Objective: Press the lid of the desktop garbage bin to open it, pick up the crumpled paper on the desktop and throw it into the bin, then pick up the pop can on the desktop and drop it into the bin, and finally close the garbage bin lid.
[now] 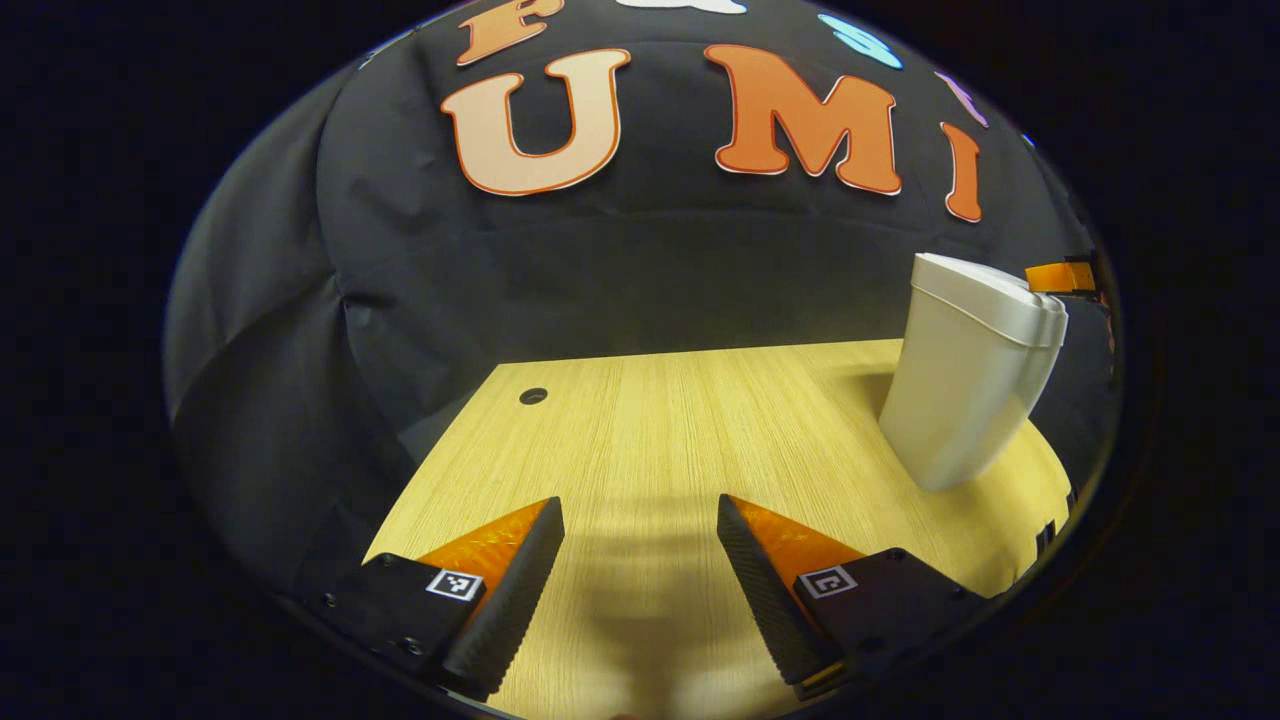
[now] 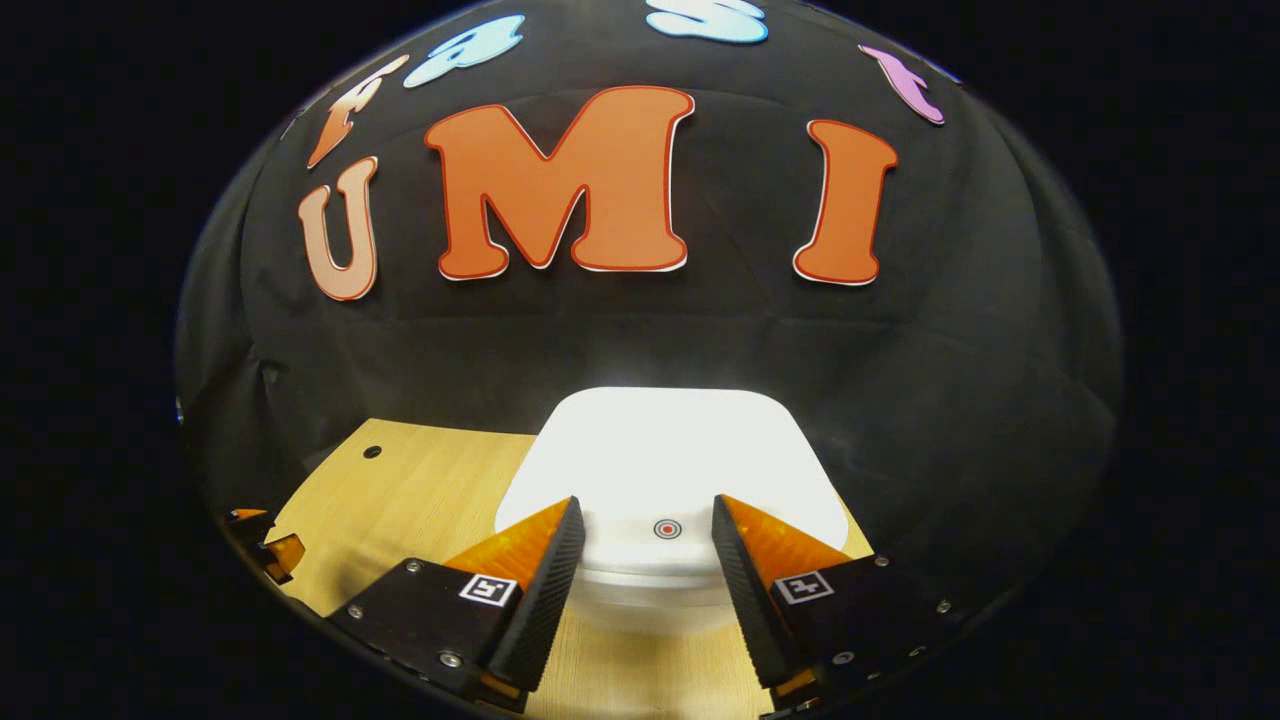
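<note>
Right gripper (image 2: 645,525) is spread wide, hovering just over the near edge of the white bin (image 2: 670,470), whose lid (image 2: 690,440) is down. The red ring button (image 2: 667,529) sits right between its fingers. Left gripper (image 1: 640,525) is released too, nothing in it, over bare wooden desk (image 1: 640,420), with the bin off to its far right. There's a small hole (image 1: 533,396) in the desk at far left.

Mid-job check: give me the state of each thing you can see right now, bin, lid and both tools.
Garbage bin: upright on the wooden desk.
Bin lid: closed, with the red target mark between the right tool's fingers.
Left tool: open, holding nothing, above bare desk.
Right tool: open, holding nothing, poised over the lid's front edge.
</note>
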The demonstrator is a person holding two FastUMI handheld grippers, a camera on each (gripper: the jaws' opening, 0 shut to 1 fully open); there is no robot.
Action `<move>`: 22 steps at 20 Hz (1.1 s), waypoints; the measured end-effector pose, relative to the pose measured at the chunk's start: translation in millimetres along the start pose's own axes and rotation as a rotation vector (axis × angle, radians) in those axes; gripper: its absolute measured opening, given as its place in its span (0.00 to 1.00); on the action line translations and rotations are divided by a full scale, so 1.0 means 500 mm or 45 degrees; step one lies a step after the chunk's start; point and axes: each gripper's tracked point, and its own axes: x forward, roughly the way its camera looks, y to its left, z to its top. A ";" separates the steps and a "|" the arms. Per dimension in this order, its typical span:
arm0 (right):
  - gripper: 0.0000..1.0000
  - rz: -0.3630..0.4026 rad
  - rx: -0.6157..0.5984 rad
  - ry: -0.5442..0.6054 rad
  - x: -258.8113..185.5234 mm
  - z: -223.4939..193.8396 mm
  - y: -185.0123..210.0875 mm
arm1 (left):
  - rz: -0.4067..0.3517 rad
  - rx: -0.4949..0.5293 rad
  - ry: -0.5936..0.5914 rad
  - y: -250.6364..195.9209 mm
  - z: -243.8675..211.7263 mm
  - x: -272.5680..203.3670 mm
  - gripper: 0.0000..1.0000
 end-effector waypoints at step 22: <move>0.65 0.067 -0.048 -0.279 -0.110 0.000 0.142 | -0.039 0.078 -0.213 0.029 0.108 -0.040 0.99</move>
